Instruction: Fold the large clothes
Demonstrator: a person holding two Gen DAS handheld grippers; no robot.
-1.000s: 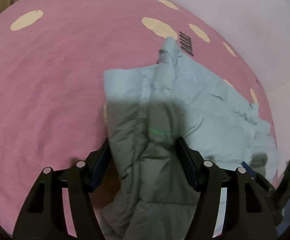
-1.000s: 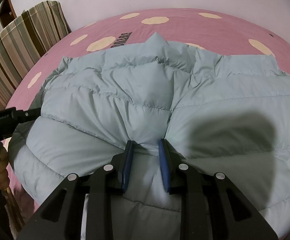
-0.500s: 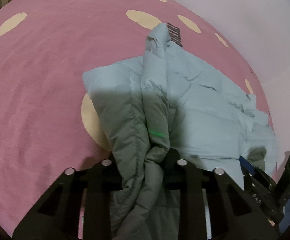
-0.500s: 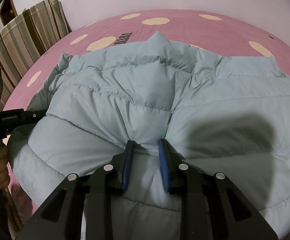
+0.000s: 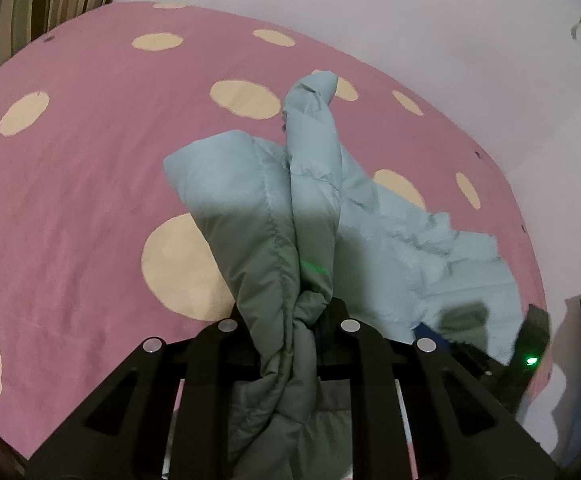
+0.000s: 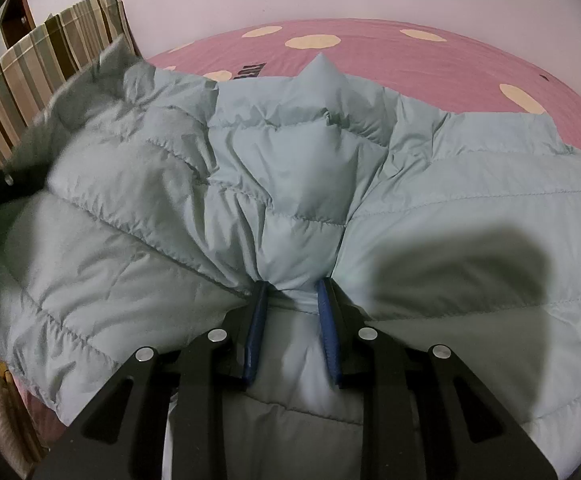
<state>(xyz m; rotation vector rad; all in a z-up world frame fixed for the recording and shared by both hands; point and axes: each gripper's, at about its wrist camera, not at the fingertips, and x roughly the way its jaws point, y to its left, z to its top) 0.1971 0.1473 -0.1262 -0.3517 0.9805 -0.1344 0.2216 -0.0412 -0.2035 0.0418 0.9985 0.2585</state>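
A pale blue-grey quilted down jacket (image 6: 450,208) lies spread on a pink bed cover with cream dots (image 6: 410,64). My right gripper (image 6: 292,292) is shut on a pinched fold near the jacket's near edge, blue pads (image 6: 256,328) pressing both sides. In the left wrist view my left gripper (image 5: 288,312) has its jaws closing on a bunched edge of the jacket (image 5: 314,184), which is squeezed tight between them and lifted off the cover (image 5: 90,140). A sleeve stands up beyond the fold.
Striped pillows (image 6: 50,52) lean at the bed's far left against a pale wall (image 5: 370,8). A black device with a green light (image 5: 530,344) shows at the right of the left wrist view. Bare pink cover stretches left of the jacket.
The left gripper's wide jaws closed on the jacket's edge and rose, pulling that side up off the bed. The right gripper kept its grip and did not move.
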